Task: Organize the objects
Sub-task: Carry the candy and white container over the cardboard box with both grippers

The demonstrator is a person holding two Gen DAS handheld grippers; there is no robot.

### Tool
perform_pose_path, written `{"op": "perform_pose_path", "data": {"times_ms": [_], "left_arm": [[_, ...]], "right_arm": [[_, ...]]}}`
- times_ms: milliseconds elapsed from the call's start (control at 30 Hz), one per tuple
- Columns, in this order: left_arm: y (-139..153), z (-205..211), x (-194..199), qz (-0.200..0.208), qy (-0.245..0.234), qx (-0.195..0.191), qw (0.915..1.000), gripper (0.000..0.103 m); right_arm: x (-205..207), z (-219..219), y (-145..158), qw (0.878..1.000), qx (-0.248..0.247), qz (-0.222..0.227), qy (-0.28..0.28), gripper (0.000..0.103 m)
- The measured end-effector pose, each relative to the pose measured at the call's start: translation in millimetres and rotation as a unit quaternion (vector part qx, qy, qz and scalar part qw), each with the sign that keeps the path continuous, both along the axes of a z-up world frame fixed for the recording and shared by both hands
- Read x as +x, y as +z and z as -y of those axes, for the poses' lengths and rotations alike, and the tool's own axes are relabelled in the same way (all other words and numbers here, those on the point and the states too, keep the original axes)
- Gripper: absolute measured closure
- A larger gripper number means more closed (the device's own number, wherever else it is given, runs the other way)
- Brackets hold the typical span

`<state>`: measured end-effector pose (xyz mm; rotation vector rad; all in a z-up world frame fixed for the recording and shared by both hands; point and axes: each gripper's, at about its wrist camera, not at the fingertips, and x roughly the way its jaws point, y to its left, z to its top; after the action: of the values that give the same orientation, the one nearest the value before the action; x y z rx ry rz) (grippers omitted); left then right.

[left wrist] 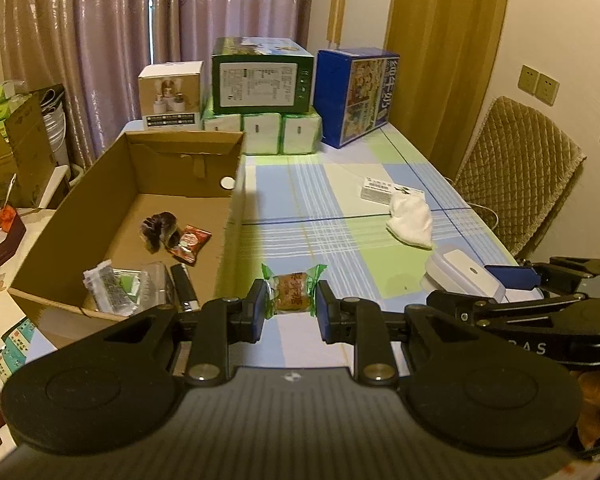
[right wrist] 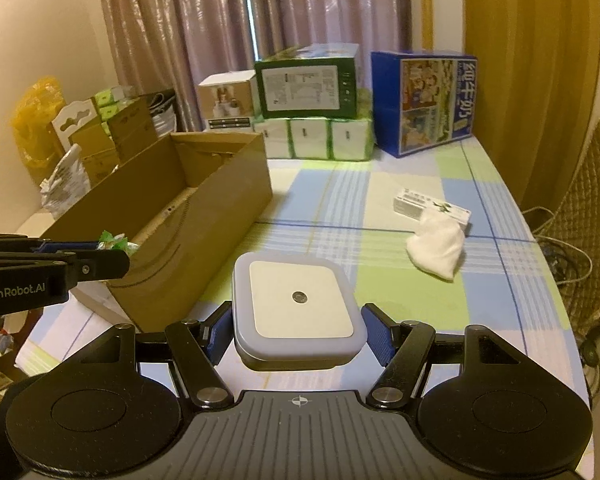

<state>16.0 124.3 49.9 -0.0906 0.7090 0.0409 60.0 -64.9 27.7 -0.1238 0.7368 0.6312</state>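
Observation:
A pastry in a green wrapper [left wrist: 290,294] is pinched between the blue pads of my left gripper [left wrist: 292,308], above the checked tablecloth just right of the open cardboard box [left wrist: 236,184]. The box holds several small items: a red snack packet [left wrist: 190,242], a dark crumpled wrapper [left wrist: 158,230] and a black lighter [left wrist: 186,286]. My right gripper [right wrist: 298,332] is shut on a white square plug-in light [right wrist: 298,300], with a finger on each of its sides. In the right wrist view, my left gripper [right wrist: 100,252] shows at the left with the green wrapper [right wrist: 114,240] beside the box wall [right wrist: 204,232].
A white cloth pouch [right wrist: 438,246] lies against a small white carton [right wrist: 414,202] at mid-right of the table. Tissue packs [left wrist: 262,132], a green box [left wrist: 262,76] and a blue milk carton [left wrist: 356,96] line the far edge. A quilted chair [left wrist: 516,184] stands at right.

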Motion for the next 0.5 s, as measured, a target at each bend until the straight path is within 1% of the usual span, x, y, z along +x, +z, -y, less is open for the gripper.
{"op": "perform_pose_path", "data": {"times_ms": [500], "left_arm": [[12,-51,2,0.008,0.035,0.013,0.9993,0.081]], "right_arm": [[6,-62,7,0.999,0.004,0.015,0.050,0.038]]}}
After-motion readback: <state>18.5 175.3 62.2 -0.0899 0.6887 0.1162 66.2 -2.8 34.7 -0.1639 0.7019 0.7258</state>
